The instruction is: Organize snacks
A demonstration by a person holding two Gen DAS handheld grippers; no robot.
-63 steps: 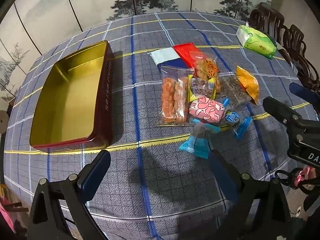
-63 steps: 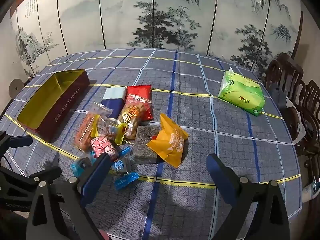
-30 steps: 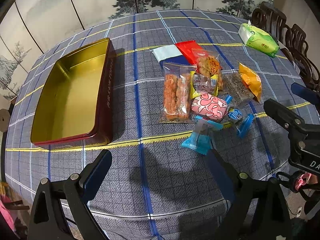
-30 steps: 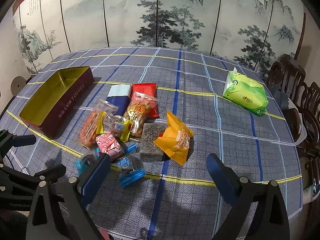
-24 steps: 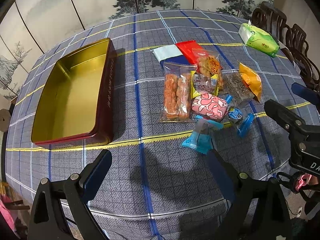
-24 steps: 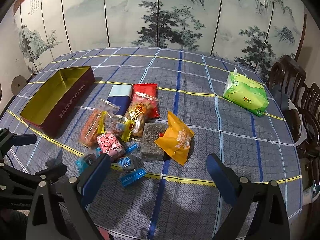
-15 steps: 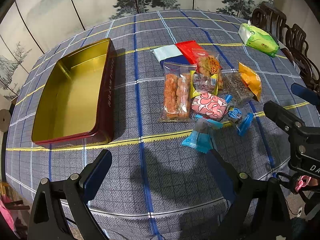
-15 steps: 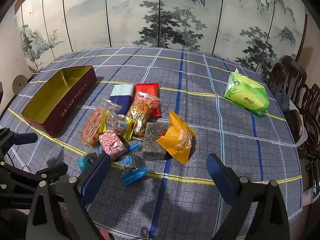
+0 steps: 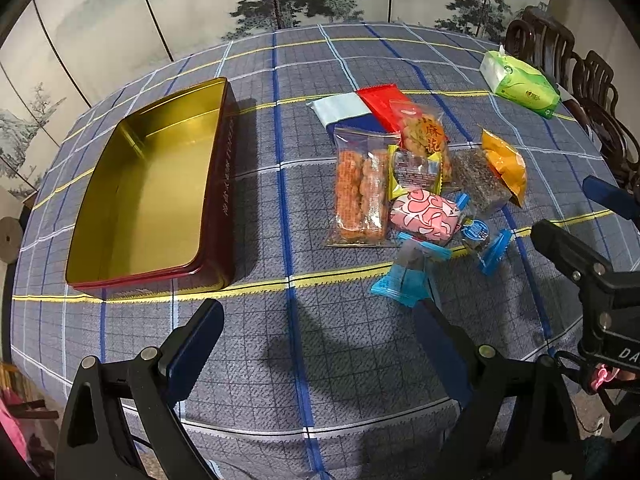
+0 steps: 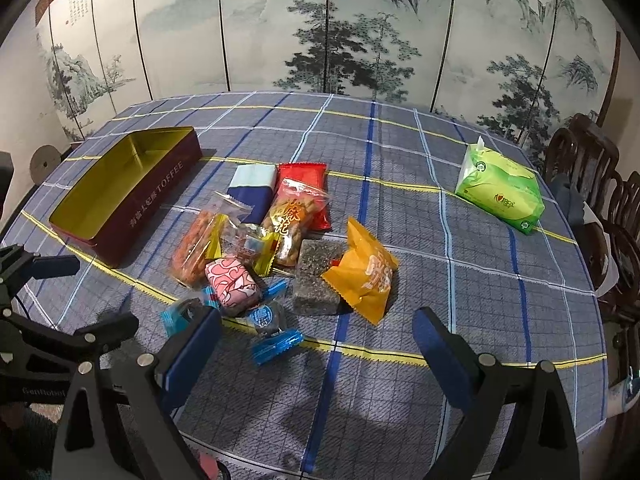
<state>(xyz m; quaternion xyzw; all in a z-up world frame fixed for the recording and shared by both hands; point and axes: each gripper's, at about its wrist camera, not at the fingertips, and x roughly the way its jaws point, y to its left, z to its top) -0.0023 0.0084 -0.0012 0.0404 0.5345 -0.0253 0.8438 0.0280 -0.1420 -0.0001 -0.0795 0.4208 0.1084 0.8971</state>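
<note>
Both tools, the left tool [image 9: 316, 330] and the right tool [image 10: 316, 336], are held wide apart and empty above the plaid-clothed desk [image 9: 280, 360]. The open gold-lined red rectangular tin [image 9: 152, 184] is seen at the left. The heap of wrapped snacks [image 10: 280, 248] lies apart from it, mid-desk. A green tissue pack [image 10: 500, 190] is set far right.

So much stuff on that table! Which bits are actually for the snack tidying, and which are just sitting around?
For the job:
- toffee tin, open
- snack pile: orange packet, pink packet, twisted-cracker bag, red packet, blue-wrapped sweets
- left gripper and right gripper, both open

Just lying about:
- green tissue pack
- wooden chairs
- painted screen
</note>
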